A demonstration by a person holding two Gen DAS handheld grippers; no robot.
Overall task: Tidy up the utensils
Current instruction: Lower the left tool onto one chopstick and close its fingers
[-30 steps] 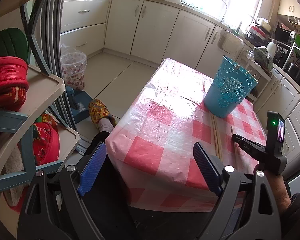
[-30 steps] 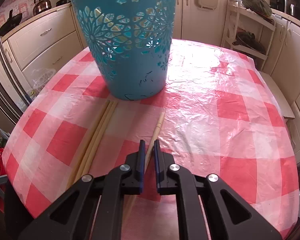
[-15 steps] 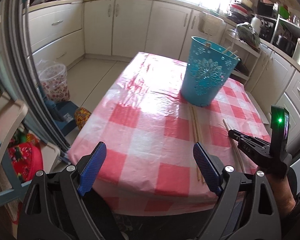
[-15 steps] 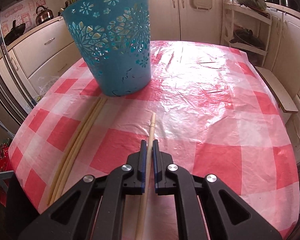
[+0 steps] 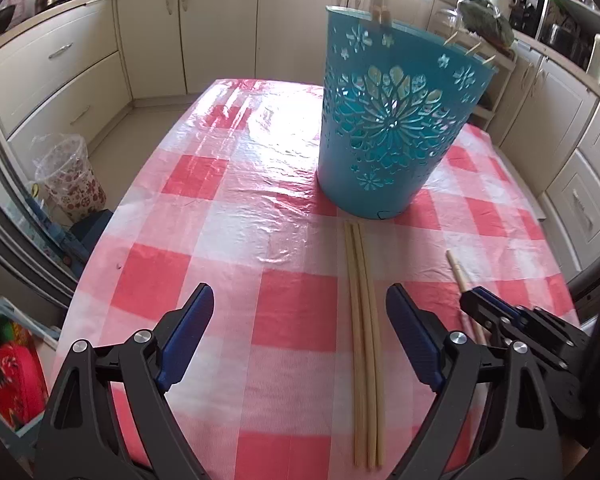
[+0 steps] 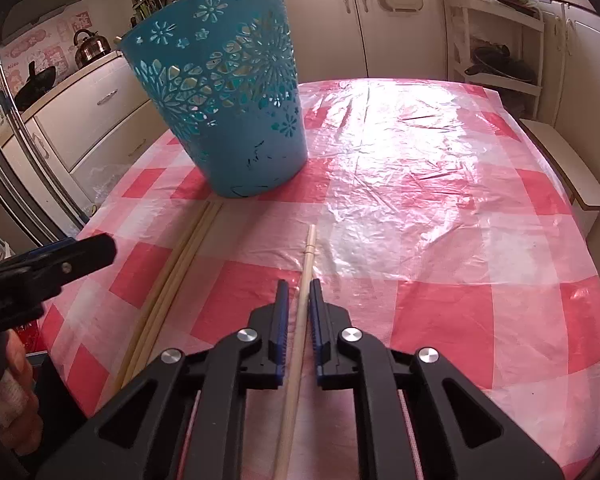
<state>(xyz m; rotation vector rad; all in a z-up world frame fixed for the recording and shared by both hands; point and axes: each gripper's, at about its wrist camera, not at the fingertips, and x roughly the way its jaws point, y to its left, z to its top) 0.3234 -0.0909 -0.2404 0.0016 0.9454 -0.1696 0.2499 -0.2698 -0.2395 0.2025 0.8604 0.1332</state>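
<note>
A teal cut-out basket [image 5: 396, 120] stands on the red-checked table [image 5: 228, 208]; chopstick tips stick out of its rim. It also shows in the right wrist view [image 6: 228, 92]. Three wooden chopsticks [image 5: 364, 340] lie together in front of it, between my left gripper's fingers. My left gripper [image 5: 300, 340] is open and empty just above the table's near edge. A single chopstick [image 6: 306, 272] lies to the right, also seen in the left wrist view [image 5: 458, 272]. My right gripper [image 6: 298, 312] has its jaws narrowly apart around this chopstick, not clamped.
Cream kitchen cabinets [image 5: 220, 32] surround the table. A bin with a floral liner [image 5: 72, 176] stands on the floor at left. A shelf rack with red items [image 5: 8, 368] is at the near left. A white rack [image 6: 496, 52] stands behind the table.
My left gripper has moved forward over the table towards the three chopsticks. My right gripper's jaws have opened slightly around the single chopstick.
</note>
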